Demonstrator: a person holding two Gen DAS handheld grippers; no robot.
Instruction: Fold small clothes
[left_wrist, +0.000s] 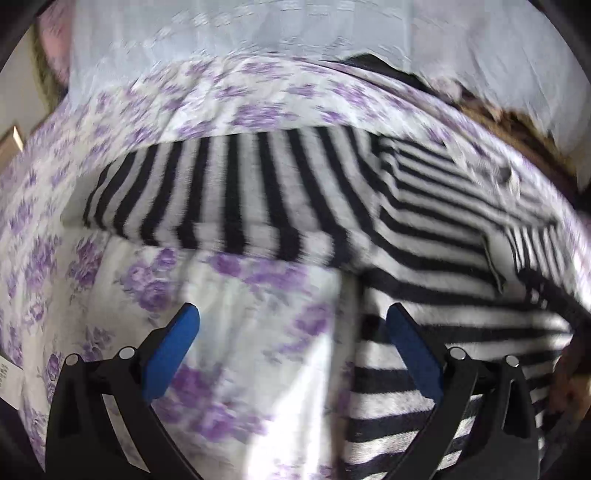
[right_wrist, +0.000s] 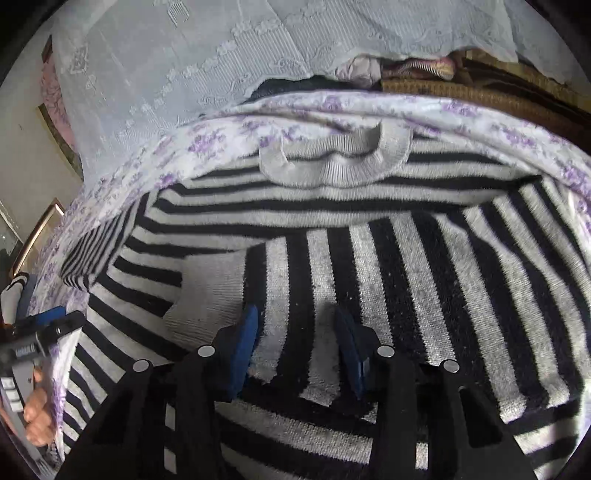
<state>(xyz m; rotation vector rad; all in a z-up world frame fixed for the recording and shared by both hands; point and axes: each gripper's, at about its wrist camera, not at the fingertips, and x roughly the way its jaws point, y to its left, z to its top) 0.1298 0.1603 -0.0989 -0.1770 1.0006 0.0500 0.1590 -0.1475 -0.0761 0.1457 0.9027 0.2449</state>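
Observation:
A black-and-white striped sweater (right_wrist: 369, 195) lies flat on a purple-flowered sheet (right_wrist: 221, 136), its grey collar (right_wrist: 332, 166) at the far side. One sleeve (right_wrist: 424, 280) is folded across the body, and its grey cuff (right_wrist: 210, 291) lies at the left. My right gripper (right_wrist: 297, 343) hangs low over this sleeve, jaws partly apart; striped cloth lies flat between the pads and I see no pinch. My left gripper (left_wrist: 293, 325) stands wide open over the sweater's (left_wrist: 258, 192) near edge and the sheet (left_wrist: 240, 314), holding nothing. The right wrist view also shows the left gripper (right_wrist: 48, 325) at the far left.
A white lace cloth (right_wrist: 207, 62) covers the far side of the bed. Brown woven things and folded cloth (right_wrist: 461, 88) pile at the back right. A wall and a wooden frame (right_wrist: 37, 229) are at the left. A hand (right_wrist: 37, 417) holds the left gripper.

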